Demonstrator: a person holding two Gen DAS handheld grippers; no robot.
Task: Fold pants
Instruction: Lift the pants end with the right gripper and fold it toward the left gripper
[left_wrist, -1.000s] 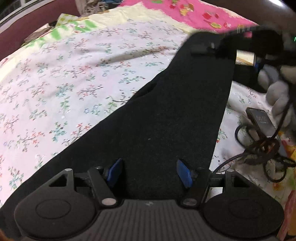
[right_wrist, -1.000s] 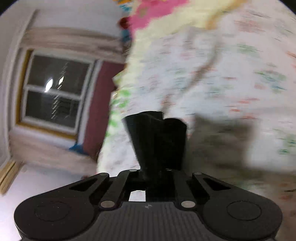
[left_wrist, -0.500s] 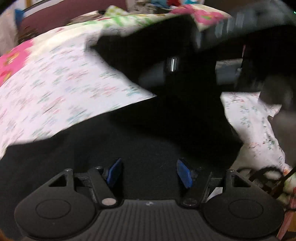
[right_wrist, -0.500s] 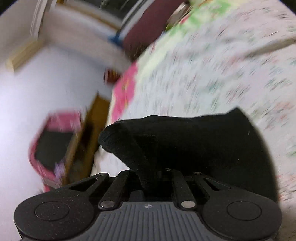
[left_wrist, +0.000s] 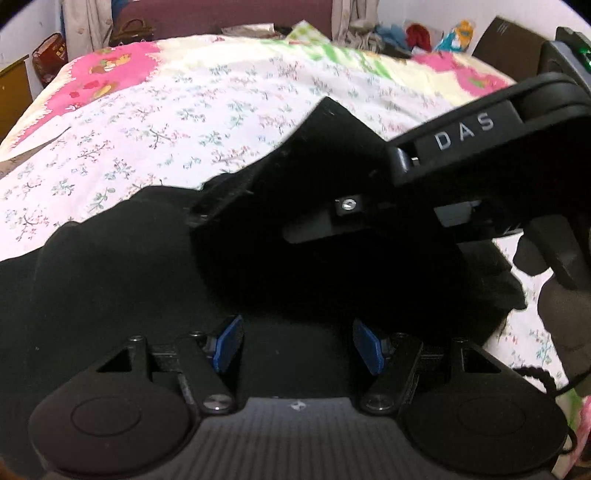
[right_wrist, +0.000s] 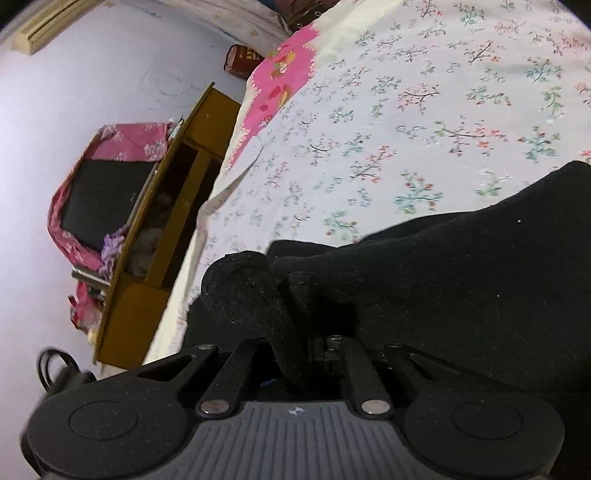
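Across the floral bedsheet (left_wrist: 207, 110) lie the black pants (left_wrist: 122, 280), spread over its near part, with bare printed cloth beyond them. Low over the pants hangs the left gripper (left_wrist: 297, 345), blue pads (left_wrist: 228, 341) standing well apart, black cloth under the gap, nothing pinched between them. Just above the pants, in from the right of the left wrist view, reaches the right gripper (left_wrist: 461, 140), lettering "DAS" along its black body, a raised flap of pants draped beside its tip. Seen from its own camera, right gripper (right_wrist: 295, 343) pressed together on a bunched ridge of the pants (right_wrist: 424, 280), cloth rising up out of the closed jaws and folding over to the right onto the rest of the garment. Beyond the pants, open flowered sheet (right_wrist: 424, 110). Off the far left edge of the bedsheet, a pink patterned border (right_wrist: 284, 77), then a yellow wooden cabinet (right_wrist: 162, 266) against a pale wall (right_wrist: 74, 92).
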